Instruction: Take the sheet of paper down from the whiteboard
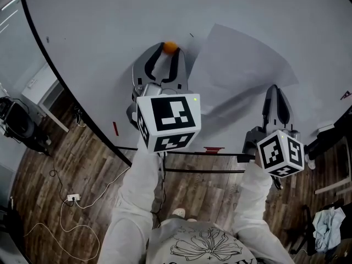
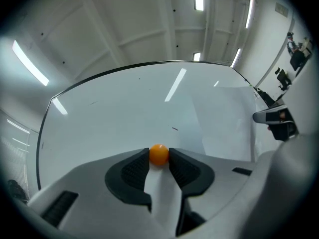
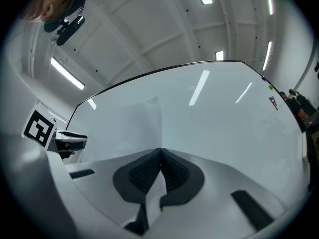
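Note:
The sheet of paper (image 1: 242, 59) hangs against the whiteboard (image 1: 99, 32), with a dark shadow under its lower edge where it stands off the board. My right gripper (image 1: 273, 89) is shut on the sheet's lower right edge; in the right gripper view that edge of the paper (image 3: 129, 128) runs straight into the closed jaws of the right gripper (image 3: 160, 151). To the left of the sheet, my left gripper (image 1: 168, 51) is shut on a small orange magnet (image 1: 170, 47) at the board's surface. In the left gripper view the magnet (image 2: 159, 154) sits pinched between both pads.
A tray rail (image 1: 181, 149) with a red marker (image 1: 213, 149) runs along the board's bottom edge. Cables and a power strip (image 1: 71, 198) lie on the wood floor at left. A blue cloth (image 1: 329, 224) lies at right. A small red mark (image 3: 273, 102) is on the board's right side.

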